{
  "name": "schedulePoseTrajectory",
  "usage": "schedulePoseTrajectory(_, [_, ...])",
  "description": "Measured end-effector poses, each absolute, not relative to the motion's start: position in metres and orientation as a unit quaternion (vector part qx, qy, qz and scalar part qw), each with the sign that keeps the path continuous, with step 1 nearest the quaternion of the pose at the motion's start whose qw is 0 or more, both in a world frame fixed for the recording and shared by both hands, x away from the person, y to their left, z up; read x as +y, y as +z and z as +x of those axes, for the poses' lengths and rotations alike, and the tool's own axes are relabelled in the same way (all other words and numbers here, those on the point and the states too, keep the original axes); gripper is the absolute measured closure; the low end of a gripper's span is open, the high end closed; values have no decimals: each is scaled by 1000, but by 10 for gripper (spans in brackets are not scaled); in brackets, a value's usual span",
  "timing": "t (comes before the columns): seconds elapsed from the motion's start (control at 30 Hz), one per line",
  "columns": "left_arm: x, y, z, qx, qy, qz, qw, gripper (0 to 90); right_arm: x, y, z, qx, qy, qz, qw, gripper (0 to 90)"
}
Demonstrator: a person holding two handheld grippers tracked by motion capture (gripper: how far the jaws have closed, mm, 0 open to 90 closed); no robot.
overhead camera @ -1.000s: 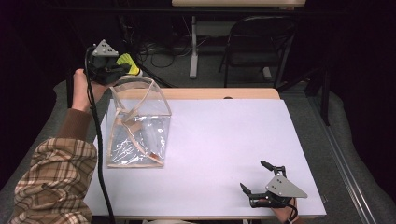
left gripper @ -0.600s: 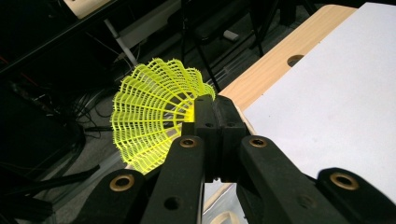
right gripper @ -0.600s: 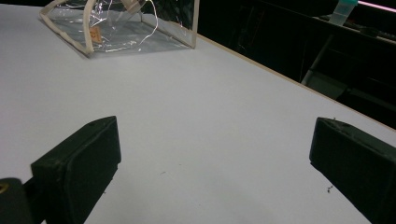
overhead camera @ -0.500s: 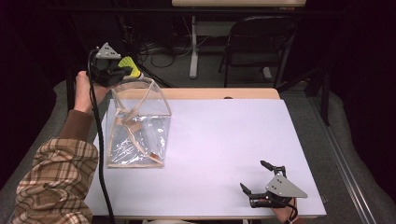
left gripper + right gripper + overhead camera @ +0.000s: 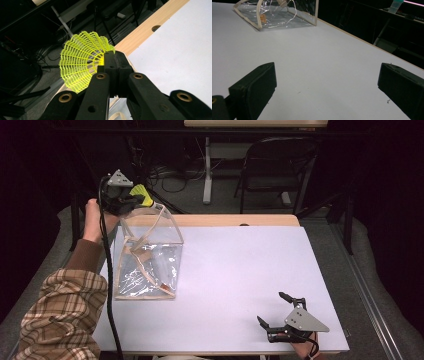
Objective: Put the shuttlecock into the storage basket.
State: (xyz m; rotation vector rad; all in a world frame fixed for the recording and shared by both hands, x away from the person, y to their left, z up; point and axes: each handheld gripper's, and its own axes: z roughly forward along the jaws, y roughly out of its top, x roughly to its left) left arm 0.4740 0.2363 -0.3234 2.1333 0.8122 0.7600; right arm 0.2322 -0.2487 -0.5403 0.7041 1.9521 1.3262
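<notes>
A neon-yellow plastic shuttlecock (image 5: 143,197) hangs at the table's far left corner, just above the raised mouth of a clear bag with beige trim (image 5: 150,257). My left gripper (image 5: 131,201) is shut on it; in the left gripper view the black jaws (image 5: 113,58) pinch the base and the mesh skirt (image 5: 80,62) fans out to the left. The bag (image 5: 274,15) lies on the white table top (image 5: 240,270), with a small orange tag and pale items inside. My right gripper (image 5: 272,307) rests near the front right edge, open, with nothing between its pads (image 5: 259,85).
A wooden strip with a hole (image 5: 156,27) runs along the table's far edge. Beyond it stand a dark chair (image 5: 280,165), a table leg and floor cables. A plaid sleeve (image 5: 60,315) and the left gripper's cable (image 5: 107,270) lie along the left side.
The left gripper with the shuttlecock has drifted slightly right and down toward the bag's mouth. The right gripper has stayed put.
</notes>
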Motion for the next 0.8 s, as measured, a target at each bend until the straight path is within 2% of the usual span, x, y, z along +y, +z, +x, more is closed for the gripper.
schedulePoseTrajectory(0.8, [231,-341,484,316,276,838,347,900,-249,-540,232,748,508,270,332,16])
